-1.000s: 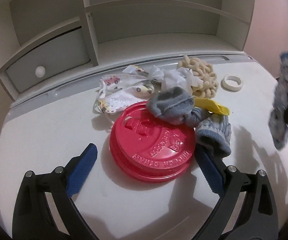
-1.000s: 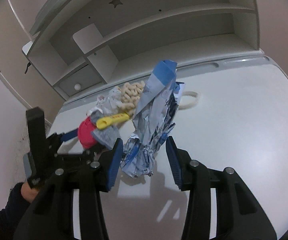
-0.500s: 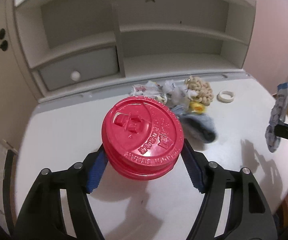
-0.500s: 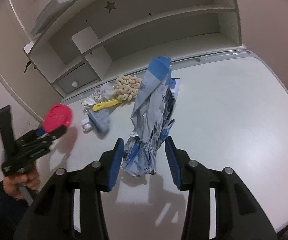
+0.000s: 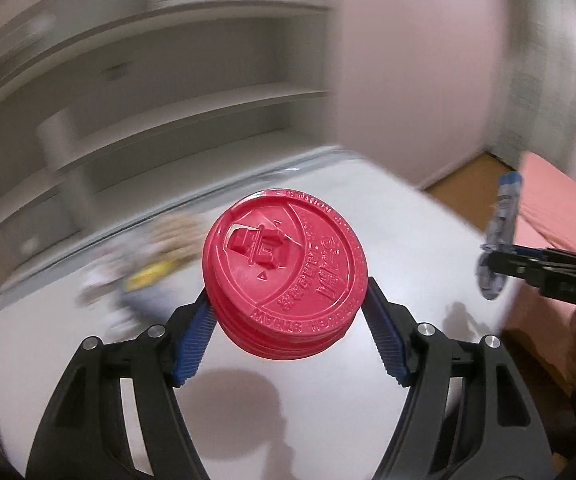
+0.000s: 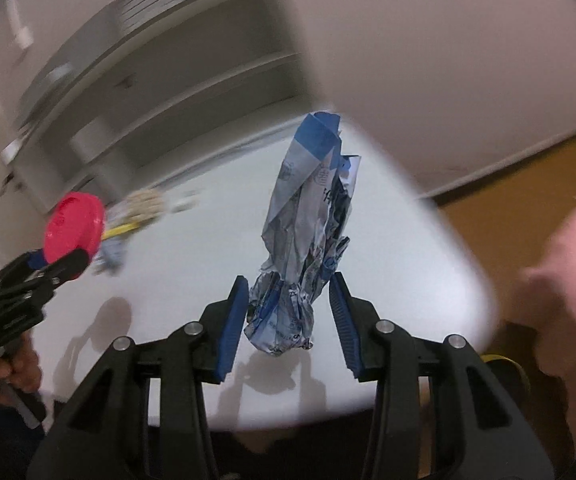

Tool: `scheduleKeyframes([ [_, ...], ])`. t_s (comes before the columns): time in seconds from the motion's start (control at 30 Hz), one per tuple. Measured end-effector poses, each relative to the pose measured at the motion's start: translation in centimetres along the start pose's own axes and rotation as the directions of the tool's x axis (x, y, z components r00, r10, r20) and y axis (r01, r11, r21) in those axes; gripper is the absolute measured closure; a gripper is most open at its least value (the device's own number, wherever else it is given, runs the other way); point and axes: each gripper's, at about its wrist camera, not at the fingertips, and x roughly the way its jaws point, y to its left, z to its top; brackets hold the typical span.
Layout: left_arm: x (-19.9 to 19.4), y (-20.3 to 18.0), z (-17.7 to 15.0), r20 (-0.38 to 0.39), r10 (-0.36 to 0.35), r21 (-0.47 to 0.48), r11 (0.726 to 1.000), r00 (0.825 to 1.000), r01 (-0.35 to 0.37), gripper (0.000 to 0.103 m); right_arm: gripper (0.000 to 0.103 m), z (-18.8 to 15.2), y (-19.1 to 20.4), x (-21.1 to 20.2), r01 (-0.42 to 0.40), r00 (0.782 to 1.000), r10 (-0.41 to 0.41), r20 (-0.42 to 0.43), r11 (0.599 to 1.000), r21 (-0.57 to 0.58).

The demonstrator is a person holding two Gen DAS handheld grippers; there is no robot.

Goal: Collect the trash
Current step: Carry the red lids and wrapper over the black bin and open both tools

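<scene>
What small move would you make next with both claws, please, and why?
Probably carry both on toward a bin, which is not in view: the left claw grips the red lids and the right claw the wrapper, both lifted clear of the table.

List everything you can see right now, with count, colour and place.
lids: a stack, count unclear, red, clamped in the left gripper above the table
wrapper: one, blue and white, crumpled, clamped in the right gripper above the table
table: one, white, below both grippers
pile: blurred, yellow, beige and grey bits, far side of the table
shelf unit: one, white, behind the table
floor: brown, right of the table
left gripper: black with blue pads, shut on the lids
right gripper: black with blue pads, shut on the wrapper
hand: one, on the left gripper's handle
</scene>
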Motion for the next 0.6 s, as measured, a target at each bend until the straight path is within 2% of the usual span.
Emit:
scheduleKeyframes([
  [0.07, 1.0, -3.5, 0.6, 0.004, -0.070, 0.051, 0.996, 0.998, 0.070, 0.034, 0.061, -0.8, -3.7, -1.7, 0.086, 0.996, -0.087, 0.015, 0.995, 0.048],
  [0.1, 2.1, -6.6, 1.1, -0.002, -0.130, 0.088, 0.988, 0.992, 0.130, 0.034, 0.061, -1.5, -6.0, -2.7, 0.138, 0.990, -0.140, 0.017, 0.987, 0.079],
  [0.17, 3.3, -10.2, 1.4, -0.019, -0.200, 0.127, 0.971, 0.980, 0.201, 0.034, 0.061, -3.0, -10.5, -4.4, 0.223, 0.974, -0.226, 0.006, 0.963, 0.151],
  [0.2, 4.3, -13.2, 1.6, -0.033, -0.252, 0.158, 0.954, 0.967, 0.254, 0.034, 0.061, -3.7, -12.3, -4.8, 0.250, 0.967, -0.253, -0.003, 0.951, 0.180],
  [0.3, 5.8, -19.0, 1.3, -0.071, -0.338, 0.222, 0.912, 0.938, 0.346, 0.034, 0.061, -6.3, -18.0, -6.0, 0.331, 0.942, -0.332, -0.047, 0.900, 0.282],
  [0.4, 7.5, -24.5, 0.5, -0.119, -0.420, 0.282, 0.855, 0.900, 0.436, 0.034, 0.061, -8.9, -22.7, -6.2, 0.387, 0.921, -0.375, -0.107, 0.849, 0.360],
  [0.5, 10.3, -29.5, -1.3, -0.201, -0.468, 0.311, 0.803, 0.861, 0.509, 0.034, 0.061, -11.1, -26.0, -6.0, 0.419, 0.907, -0.393, -0.151, 0.812, 0.406],
  [0.6, 13.5, -33.0, -3.0, -0.273, -0.479, 0.320, 0.773, 0.834, 0.548, 0.034, 0.061, -12.8, -28.2, -5.5, 0.437, 0.899, -0.395, -0.189, 0.790, 0.430],
])
